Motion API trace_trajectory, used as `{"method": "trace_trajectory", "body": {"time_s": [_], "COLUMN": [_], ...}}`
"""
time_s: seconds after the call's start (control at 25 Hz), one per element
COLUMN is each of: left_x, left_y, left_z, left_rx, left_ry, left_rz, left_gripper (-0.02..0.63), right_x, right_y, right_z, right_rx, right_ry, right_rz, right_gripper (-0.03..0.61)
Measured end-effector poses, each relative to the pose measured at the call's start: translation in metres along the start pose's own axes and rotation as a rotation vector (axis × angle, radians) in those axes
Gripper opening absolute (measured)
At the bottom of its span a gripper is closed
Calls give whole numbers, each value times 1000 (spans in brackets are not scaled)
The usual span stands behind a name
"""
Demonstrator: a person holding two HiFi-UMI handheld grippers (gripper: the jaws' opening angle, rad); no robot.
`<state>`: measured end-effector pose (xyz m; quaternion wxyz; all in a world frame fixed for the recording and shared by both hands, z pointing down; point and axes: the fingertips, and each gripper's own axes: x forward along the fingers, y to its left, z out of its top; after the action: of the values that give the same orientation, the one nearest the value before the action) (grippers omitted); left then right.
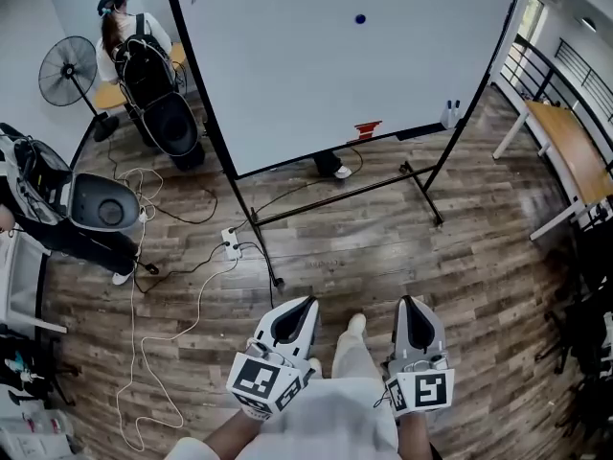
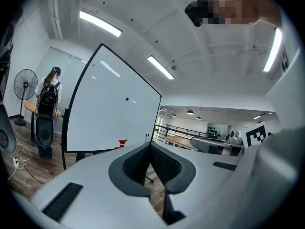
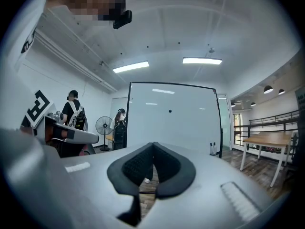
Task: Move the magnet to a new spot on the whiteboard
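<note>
Head view: magnet [image 1: 360,18] stuck high on whiteboard [image 1: 287,84], slightly right of centre, near top edge. Left gripper [image 1: 308,302] and right gripper [image 1: 408,301] well short of whiteboard, above floor [image 1: 383,257], both jaw pairs pressed together, holding nothing.
</note>
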<state>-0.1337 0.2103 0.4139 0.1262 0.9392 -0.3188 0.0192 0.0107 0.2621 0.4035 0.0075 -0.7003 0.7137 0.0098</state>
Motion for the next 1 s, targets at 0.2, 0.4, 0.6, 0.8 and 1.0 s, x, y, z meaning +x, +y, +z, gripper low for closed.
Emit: {"method": "trace_trajectory", "body": {"time_s": [0.2, 0.4, 0.6, 0.8, 1.0], "left_x": [32, 86, 155, 227, 297], "left_y": [13, 34, 48, 58, 60], "left_z": [2, 12, 33, 55, 68], "left_rx": [-4, 21, 53, 80, 104], "left_ry": [7, 14, 26, 24, 13], "left_rz": [7, 23, 47, 84, 104], "left_gripper": [6, 6, 6, 6, 6], "right_x": [35, 89, 151, 208, 264], "right_y": [-21, -56, -98, -146, -187], "right_z": [-5, -12, -8, 3, 5], "right_rx": [7, 36, 43, 53, 43], "right_ry": [-2, -26, -40, -60, -65], "right_rz": [2, 14, 49, 92, 146], "right_gripper": [2, 2, 2, 2, 2]}}
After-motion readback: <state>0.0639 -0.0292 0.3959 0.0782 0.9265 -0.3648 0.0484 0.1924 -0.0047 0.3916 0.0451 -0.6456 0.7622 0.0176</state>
